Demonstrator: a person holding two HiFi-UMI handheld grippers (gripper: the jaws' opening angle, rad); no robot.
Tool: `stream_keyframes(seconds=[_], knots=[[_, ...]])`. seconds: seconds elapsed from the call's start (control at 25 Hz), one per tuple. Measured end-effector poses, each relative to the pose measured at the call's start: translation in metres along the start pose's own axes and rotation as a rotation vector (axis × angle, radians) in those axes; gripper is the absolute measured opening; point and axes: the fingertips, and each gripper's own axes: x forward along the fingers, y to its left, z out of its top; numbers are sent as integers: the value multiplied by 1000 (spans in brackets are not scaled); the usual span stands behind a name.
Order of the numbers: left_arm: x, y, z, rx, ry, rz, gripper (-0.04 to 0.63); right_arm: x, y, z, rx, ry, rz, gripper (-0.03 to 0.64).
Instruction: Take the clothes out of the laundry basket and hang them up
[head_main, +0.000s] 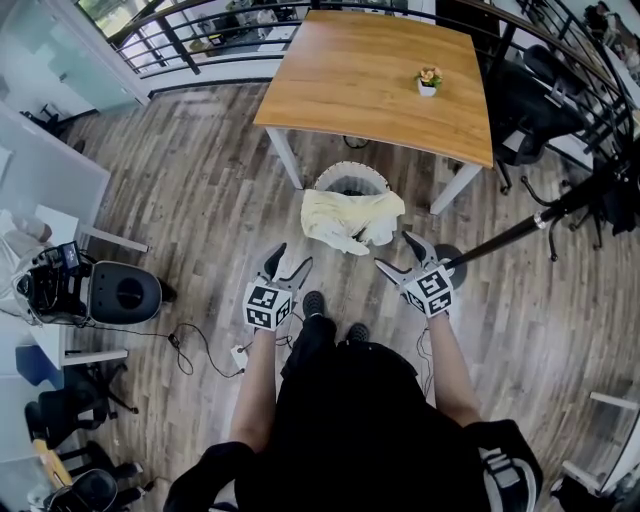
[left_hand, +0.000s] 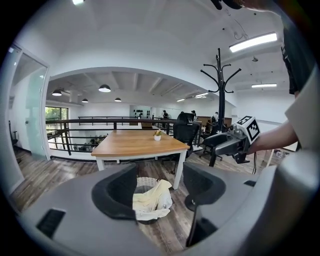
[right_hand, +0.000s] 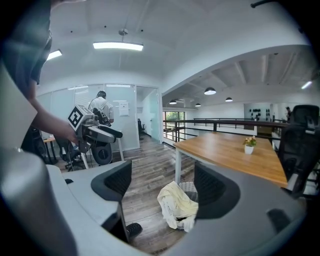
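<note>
Left tongs (head_main: 293, 256), right tongs (head_main: 394, 250) both hovering spread, empty. Pale garment (head_main: 350, 218) draping over laundry basket (head_main: 350, 170) rim, on floor (head_main: 200, 200) by bench's (head_main: 370, 70) near edge. Risk: cloth snagging rim, light basket tipping during lift.

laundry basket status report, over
Open, empty: left gripper, right gripper. Pale yellow garment draped over laundry basket, untouched. Nothing between grippers and basket.

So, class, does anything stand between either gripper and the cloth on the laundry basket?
Nothing visible does. The left gripper and right gripper are open, short of the yellow cloth draped over the basket, with only wood floor between.
</note>
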Motion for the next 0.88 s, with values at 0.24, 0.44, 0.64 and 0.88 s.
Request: stream_keyframes(seconds=[0.24, 0.44, 0.64, 0.88], knots=[[7, 12, 3, -34, -9, -24, 293, 15, -3, 6, -5, 19, -3, 388], [17, 33, -1, -41, 13, -34, 293, 31, -8, 11, 4, 39, -15, 385], [28, 62, 5, -52, 0, -29, 292, 52, -17, 15, 13, 63, -50, 385], [47, 100, 0, -80, 26, -52, 293, 79, -23, 14, 45, 102, -77, 386]])
